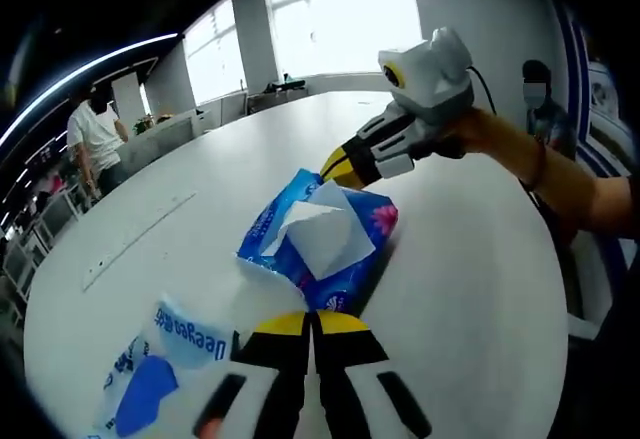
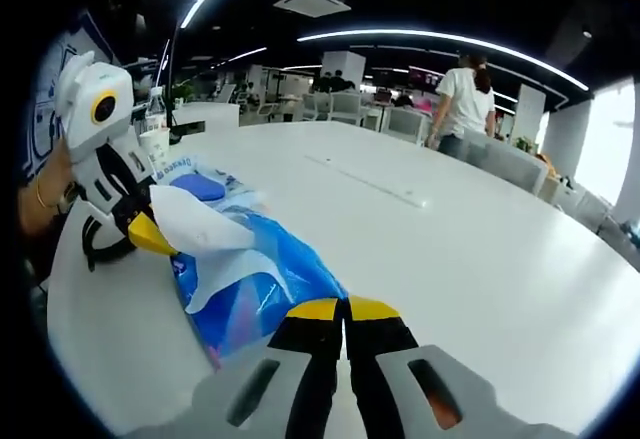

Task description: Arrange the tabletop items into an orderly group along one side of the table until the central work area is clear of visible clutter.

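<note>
The blue plastic tissue pack (image 1: 322,244) lies on the white tabletop (image 1: 200,209) between both grippers' jaws; a blue-printed wrapper (image 1: 150,369) lies left of the left jaws.

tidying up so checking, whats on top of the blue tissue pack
A white tissue sheet sticks up from the top of the blue plastic tissue pack. The tissues inside are hidden by the wrapper, and the white table beneath the pack is covered.

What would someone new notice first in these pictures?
The blue tissue pack on the round white table, a white tissue sticking up from it, with both hand-held grippers closing on it from opposite ends. The left hand-held gripper is shut at its near end; the right hand-held gripper is shut too.
</note>
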Demonstrator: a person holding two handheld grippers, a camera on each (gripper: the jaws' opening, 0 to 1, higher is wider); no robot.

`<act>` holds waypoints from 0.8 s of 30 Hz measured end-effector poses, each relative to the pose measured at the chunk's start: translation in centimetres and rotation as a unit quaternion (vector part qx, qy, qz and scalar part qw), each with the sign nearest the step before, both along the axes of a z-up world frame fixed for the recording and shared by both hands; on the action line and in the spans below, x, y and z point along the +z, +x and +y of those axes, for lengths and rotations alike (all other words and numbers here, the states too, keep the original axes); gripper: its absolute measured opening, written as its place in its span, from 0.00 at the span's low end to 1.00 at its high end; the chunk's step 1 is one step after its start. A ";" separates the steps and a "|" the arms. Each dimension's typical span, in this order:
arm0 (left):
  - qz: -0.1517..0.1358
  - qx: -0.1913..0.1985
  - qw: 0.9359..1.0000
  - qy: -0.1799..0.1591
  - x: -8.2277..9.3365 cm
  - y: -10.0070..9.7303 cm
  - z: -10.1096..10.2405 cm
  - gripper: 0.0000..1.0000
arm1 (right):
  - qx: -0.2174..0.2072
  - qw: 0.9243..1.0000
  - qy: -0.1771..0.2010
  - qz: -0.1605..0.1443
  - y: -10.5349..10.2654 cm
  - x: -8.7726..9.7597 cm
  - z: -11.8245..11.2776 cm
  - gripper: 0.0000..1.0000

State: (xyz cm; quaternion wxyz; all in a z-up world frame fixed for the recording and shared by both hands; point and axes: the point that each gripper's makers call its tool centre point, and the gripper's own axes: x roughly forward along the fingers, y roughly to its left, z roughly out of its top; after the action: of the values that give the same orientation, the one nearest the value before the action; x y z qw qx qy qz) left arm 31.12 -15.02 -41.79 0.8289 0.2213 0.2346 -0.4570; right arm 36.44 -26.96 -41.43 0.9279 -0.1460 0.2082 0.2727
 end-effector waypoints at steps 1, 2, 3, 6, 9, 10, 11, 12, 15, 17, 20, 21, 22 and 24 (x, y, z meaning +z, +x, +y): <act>0.000 0.000 1.000 0.000 0.0 0.0 0.0 0.00 | 0.000 1.000 0.001 0.000 0.0 0.0 0.0 0.00; 0.000 0.000 1.000 0.000 0.0 0.0 0.0 0.00 | 0.000 1.000 0.001 0.000 0.1 0.0 0.0 0.00; 0.000 0.000 1.000 0.000 0.0 0.0 0.0 0.00 | 0.000 1.000 0.002 0.000 0.1 0.0 0.0 0.00; 0.000 0.000 1.000 0.000 0.0 -0.1 0.0 0.00 | 0.001 1.000 0.002 0.001 0.2 -0.1 0.1 0.00; 0.002 0.001 1.000 0.001 -0.1 -0.1 0.0 0.00 | 0.001 1.000 0.006 0.002 0.2 -0.1 0.0 0.00; 0.002 0.001 1.000 0.000 0.0 -0.1 0.0 0.00 | 0.001 1.000 0.008 0.002 0.2 -0.1 0.0 0.00; 0.003 0.001 1.000 0.000 0.0 -0.1 0.0 0.00 | 0.001 1.000 0.008 0.002 0.2 -0.1 0.0 0.00; 0.004 0.001 1.000 -0.001 -0.1 -0.1 0.0 0.00 | 0.002 1.000 0.008 0.002 0.2 -0.1 0.0 0.00; 0.005 0.001 1.000 -0.001 0.0 -0.2 0.1 0.01 | 0.001 1.000 0.013 0.002 0.2 -0.1 0.0 0.00; 0.003 -0.006 1.000 0.003 0.0 -0.4 0.1 0.04 | -0.002 1.000 0.017 0.004 0.1 -0.1 -0.1 0.00; -0.007 -0.010 1.000 0.009 0.1 -0.4 0.3 0.09 | -0.009 1.000 0.020 0.000 0.1 0.3 -0.4 0.03; -0.009 -0.011 1.000 0.010 0.2 -0.5 0.4 0.12 | -0.012 1.000 0.025 -0.001 0.1 0.4 -0.6 0.05; -0.011 -0.010 1.000 0.011 0.2 -0.5 0.6 0.17 | -0.013 1.000 0.026 -0.002 0.0 0.5 -0.7 0.06; -0.017 -0.009 1.000 0.014 0.3 -0.4 0.8 0.21 | -0.019 0.999 0.036 -0.004 0.0 0.8 -1.0 0.07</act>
State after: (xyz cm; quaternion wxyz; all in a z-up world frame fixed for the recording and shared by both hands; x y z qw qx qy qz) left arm 30.73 -14.18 -41.52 0.8256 0.2424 0.2246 -0.4573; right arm 36.39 -27.99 -40.62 0.9384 -0.1094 0.1973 0.2616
